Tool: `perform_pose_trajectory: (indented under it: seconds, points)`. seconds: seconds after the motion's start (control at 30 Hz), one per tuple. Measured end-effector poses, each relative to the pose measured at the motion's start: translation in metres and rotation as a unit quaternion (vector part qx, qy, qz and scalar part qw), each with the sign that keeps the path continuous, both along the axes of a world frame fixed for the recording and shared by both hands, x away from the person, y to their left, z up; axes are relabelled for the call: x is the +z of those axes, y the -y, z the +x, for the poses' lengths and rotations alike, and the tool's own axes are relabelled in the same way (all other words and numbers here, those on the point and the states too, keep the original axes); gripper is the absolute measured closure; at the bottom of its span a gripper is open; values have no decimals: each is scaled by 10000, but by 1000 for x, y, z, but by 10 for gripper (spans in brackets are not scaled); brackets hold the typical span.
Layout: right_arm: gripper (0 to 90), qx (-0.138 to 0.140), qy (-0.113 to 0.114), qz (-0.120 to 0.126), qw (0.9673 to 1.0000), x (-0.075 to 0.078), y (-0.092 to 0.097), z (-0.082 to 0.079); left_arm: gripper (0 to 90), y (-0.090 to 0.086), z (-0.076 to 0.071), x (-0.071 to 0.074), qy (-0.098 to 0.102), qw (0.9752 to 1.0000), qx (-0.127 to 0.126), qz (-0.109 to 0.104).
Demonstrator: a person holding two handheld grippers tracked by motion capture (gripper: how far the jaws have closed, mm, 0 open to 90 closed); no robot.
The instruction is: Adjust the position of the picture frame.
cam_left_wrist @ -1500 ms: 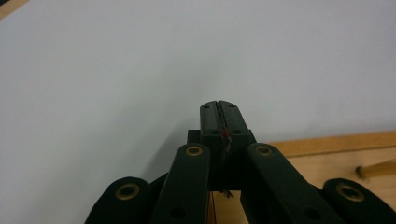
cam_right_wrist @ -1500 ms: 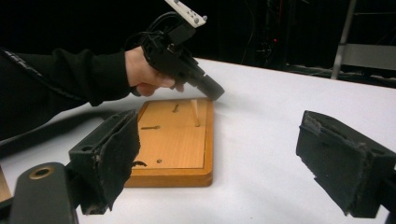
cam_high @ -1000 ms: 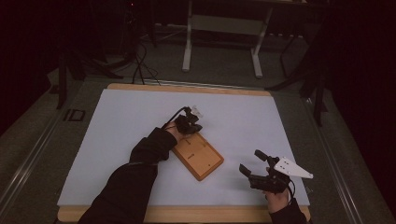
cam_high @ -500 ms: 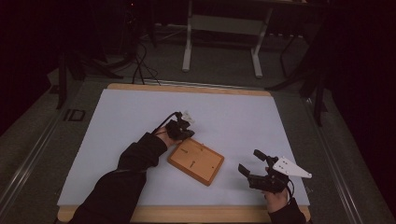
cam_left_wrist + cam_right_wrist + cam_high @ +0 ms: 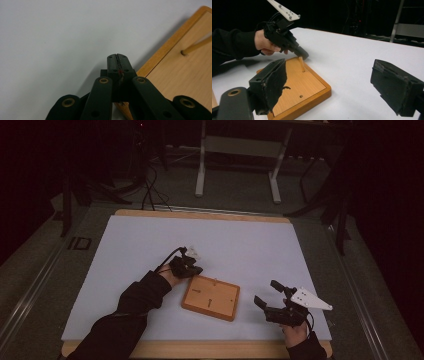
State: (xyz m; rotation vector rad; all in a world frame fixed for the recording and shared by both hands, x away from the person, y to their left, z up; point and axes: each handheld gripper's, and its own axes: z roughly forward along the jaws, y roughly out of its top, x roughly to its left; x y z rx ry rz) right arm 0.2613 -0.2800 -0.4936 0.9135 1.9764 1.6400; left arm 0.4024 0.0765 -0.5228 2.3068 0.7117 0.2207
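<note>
The left gripper [image 5: 192, 268] has its jaws pressed together on nothing, tips at the far left corner of the wooden board [image 5: 210, 297]. The right gripper [image 5: 269, 294] hovers with jaws spread wide just right of the board. In the left gripper view the board is cut off by the frame, and its own jaws hide the near corner. The board lies flat, its long axis running left to right and slightly toward the near side; a thin peg [image 5: 301, 64] stands upright near its far edge. It rests on a white sheet [image 5: 150, 240] over a wood-edged table [image 5: 200, 213]; the room beyond is dark.
</note>
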Motion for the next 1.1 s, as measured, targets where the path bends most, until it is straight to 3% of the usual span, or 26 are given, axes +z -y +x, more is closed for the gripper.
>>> perform_pose_trajectory:
  seconds: [0.63,1.1]
  points:
    - [133,16,-35,-26,10000,-1,-3,1,900,-6,-24,-1,-35,10000,-59,-46]
    - [133,20,-41,-40,10000,-2,-3,2,900,-11,-25,-2,20,9999,8,-164]
